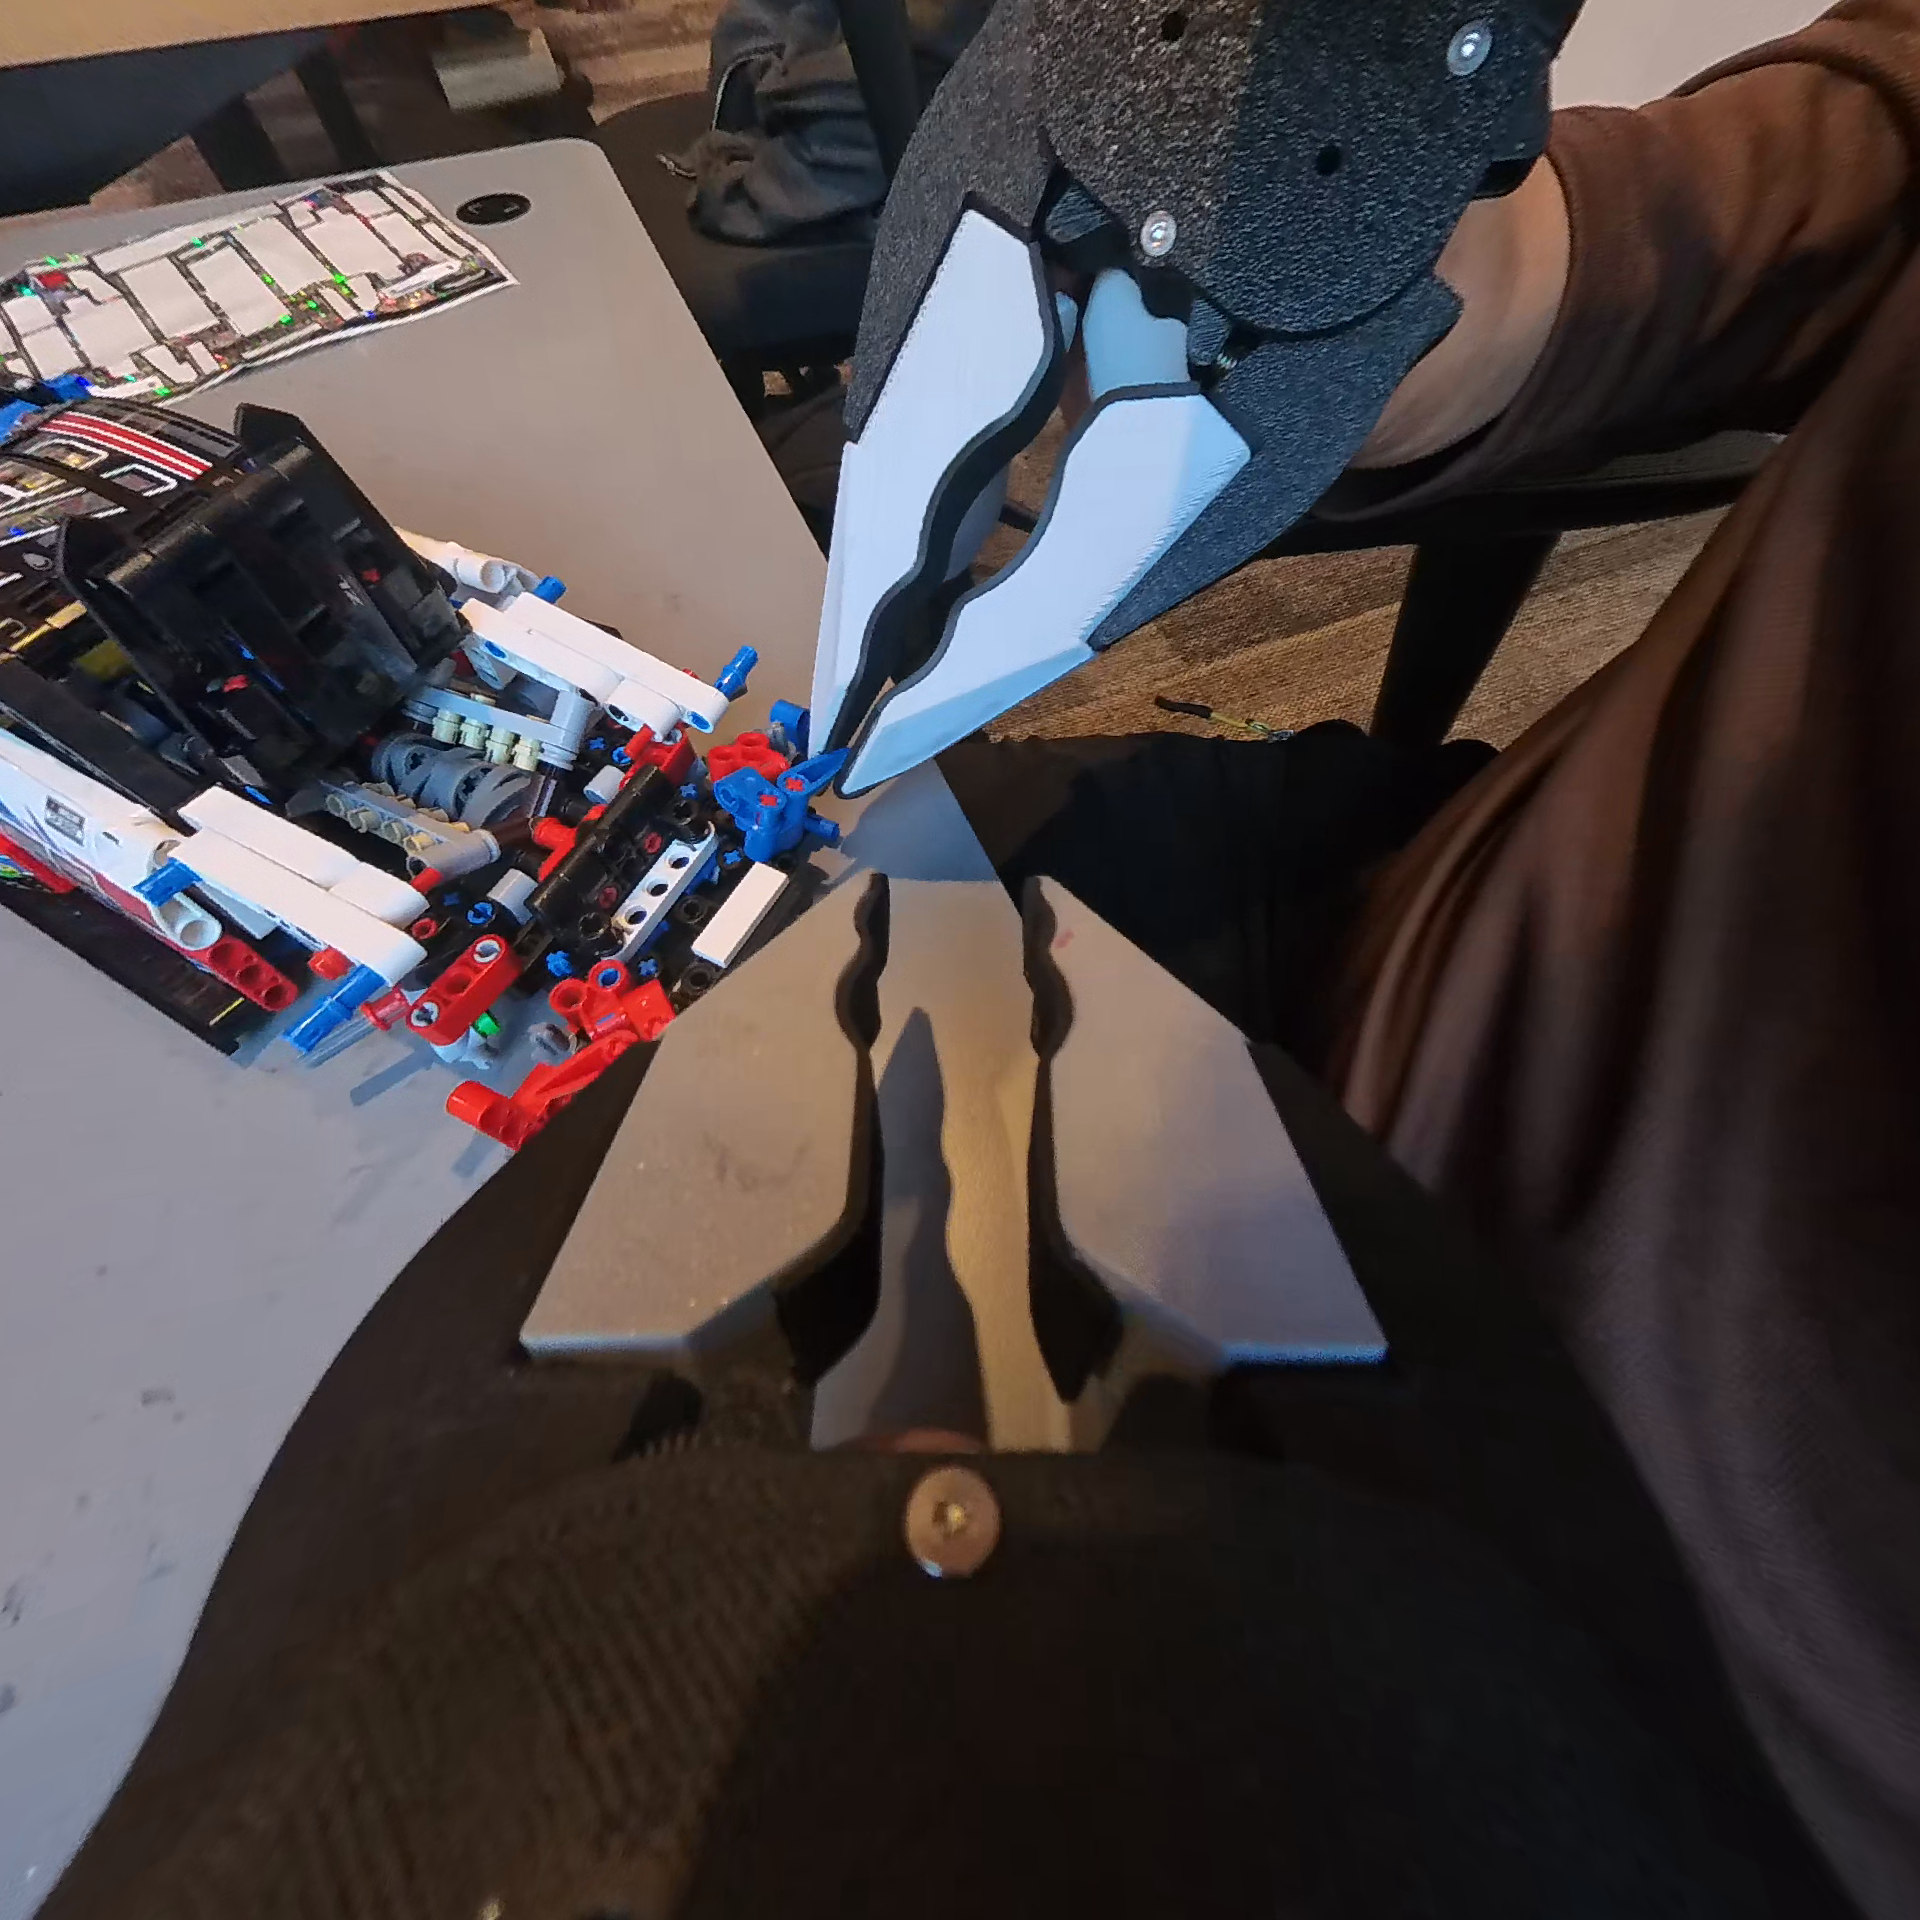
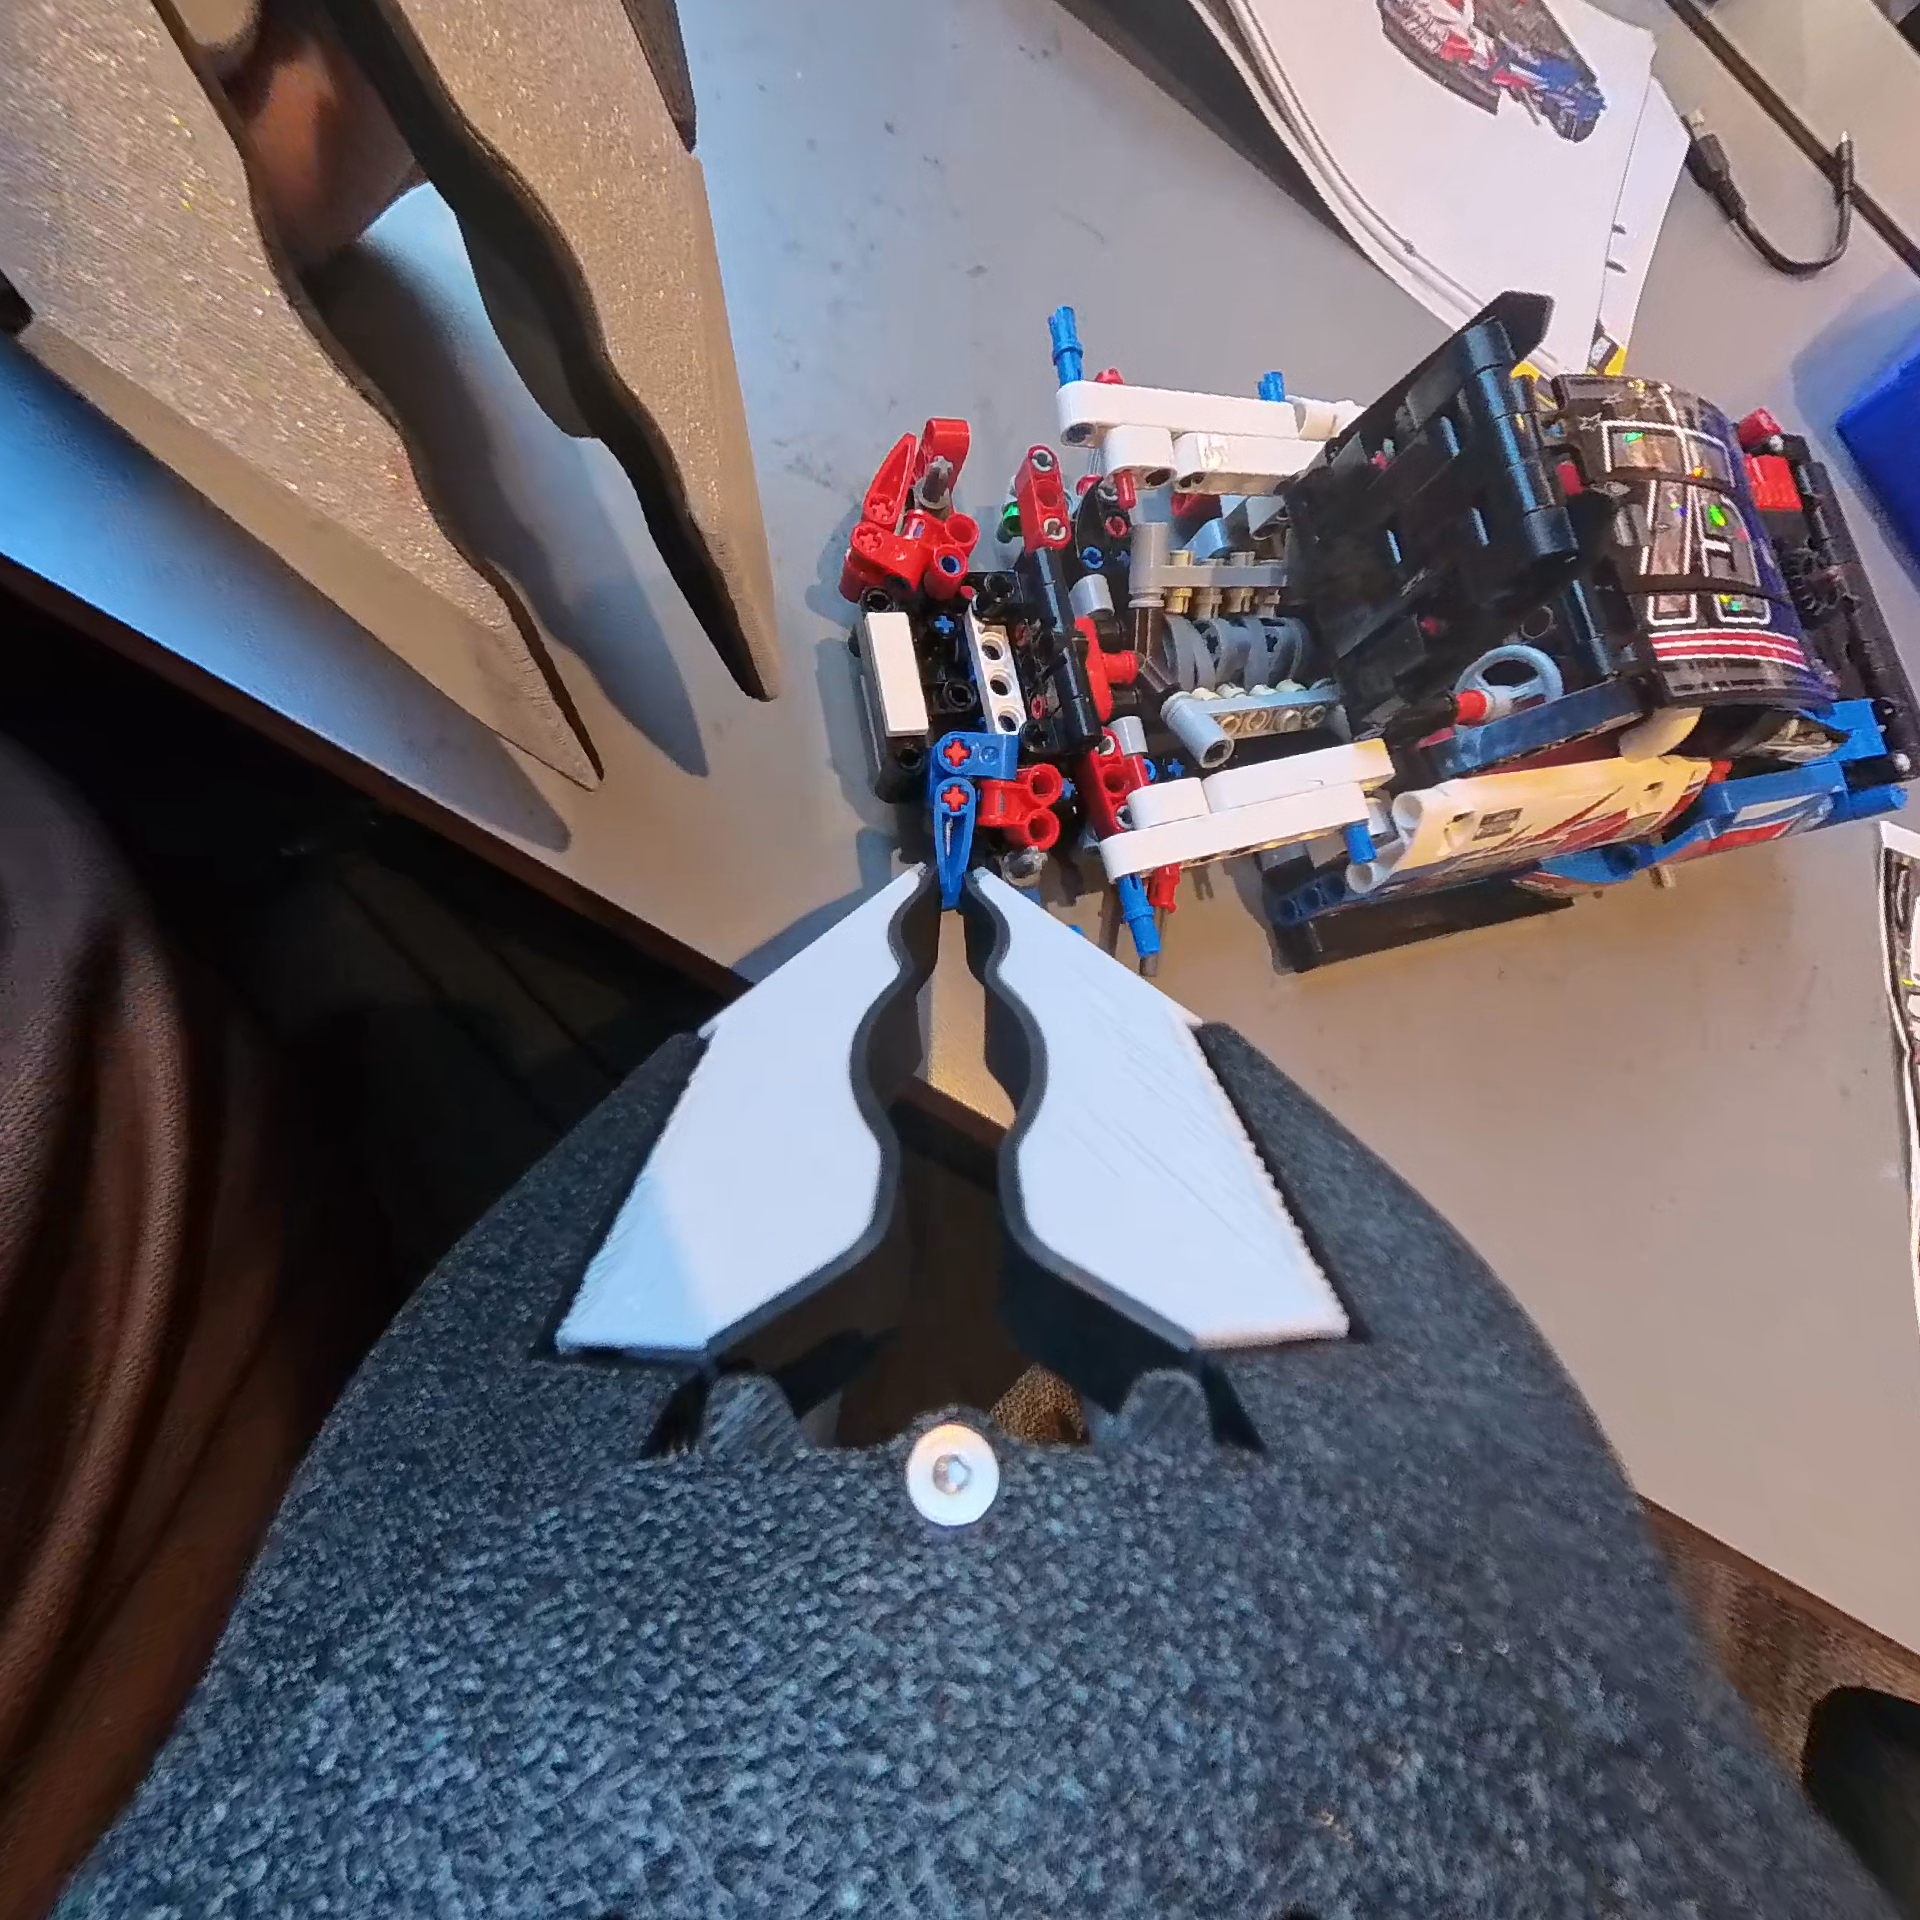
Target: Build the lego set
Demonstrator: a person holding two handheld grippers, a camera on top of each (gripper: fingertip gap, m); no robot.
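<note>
Presently, left wrist view. Item: partly built Lego Technic car (image 1: 312, 727), lying on the grey table (image 1: 540, 436). Landmark for all entries: the car.
- Cabin end: black bodywork with a striped, stickered roof, white side panels, blue trim; judged largely finished.
- Near end, toward the table corner: open chassis of red, black and white beams, with a grey engine block exposed just behind it; no cover over it and no wheels in sight. Judged the unfinished part.
- Blue connector cluster (image 1: 764, 805) at the car's nearest corner. A small blue lever piece (image 1: 816, 771) projects from it.
- Right gripper (image 1: 844, 756): white fingers drawn almost together, tips pinching the blue lever piece.
- Left gripper (image 1: 951, 894): beside the car's near end, over the table corner; fingers spread apart, nothing between them.
- Printed instruction sheet (image 1: 239, 281) beyond the car's far end.

Next, right wrist view.
- Same car (image 2: 1351, 644), cabin end far, open chassis end near.
- Right gripper (image 2: 948, 894): narrow gap at the tips, closed on the tapered end of the blue lever piece (image 2: 954, 831), whose upper end sits on a red axle in the blue connector (image 2: 971, 758) at the chassis corner.
- Red steering-arm assembly (image 2: 914, 509) at the opposite chassis corner, already mounted.
- Left gripper (image 2: 665, 727): off the car's near end, fingers wide, empty.
- Instruction pages (image 2: 1455, 156) and a black cable (image 2: 1766, 218) past the car's cabin end.

Progress, as judged: body and engine well advanced; the near-end suspension or steering linkage is in hand; wheels and end bodywork remain.
</note>
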